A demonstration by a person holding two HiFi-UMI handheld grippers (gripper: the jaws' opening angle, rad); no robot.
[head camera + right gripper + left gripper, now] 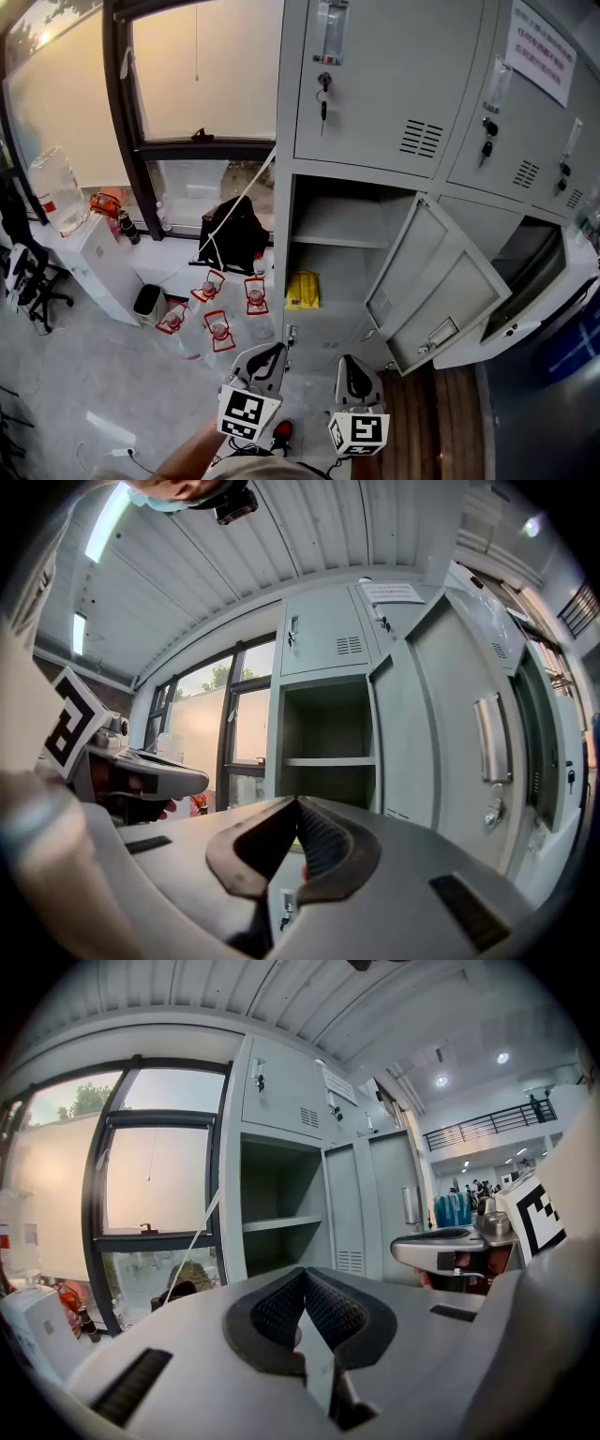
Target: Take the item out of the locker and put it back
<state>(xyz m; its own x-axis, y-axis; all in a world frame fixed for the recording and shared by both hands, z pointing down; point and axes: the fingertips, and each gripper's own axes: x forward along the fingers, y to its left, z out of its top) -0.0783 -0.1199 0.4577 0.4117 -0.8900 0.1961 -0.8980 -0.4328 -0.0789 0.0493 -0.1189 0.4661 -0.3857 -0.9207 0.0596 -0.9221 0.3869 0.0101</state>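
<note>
1. The left gripper [270, 352] and the right gripper [351, 364] sit side by side at the bottom edge of the head view. Both point toward the grey locker [375, 84] and are apart from it.
2. The left gripper's fingers [279, 1309] are pressed together at the tips with nothing between them. The right gripper's fingers [323, 844] are likewise closed and empty.
3. Several clear bottles [218, 328] with red handles stand on the floor [94, 375] near the locker's lower left corner.
4. One compartment [347, 272] stands open, its door [441, 291] swung out to the right.
5. The yellow item [302, 290] lies on that compartment's floor, at its left edge and under the shelf [342, 239]. It may be a flat packet, but it is too small to be sure. Neither gripper touches it.
6. Farther left, a black bag [232, 230] rests on the ledge below the window [206, 70].
</note>
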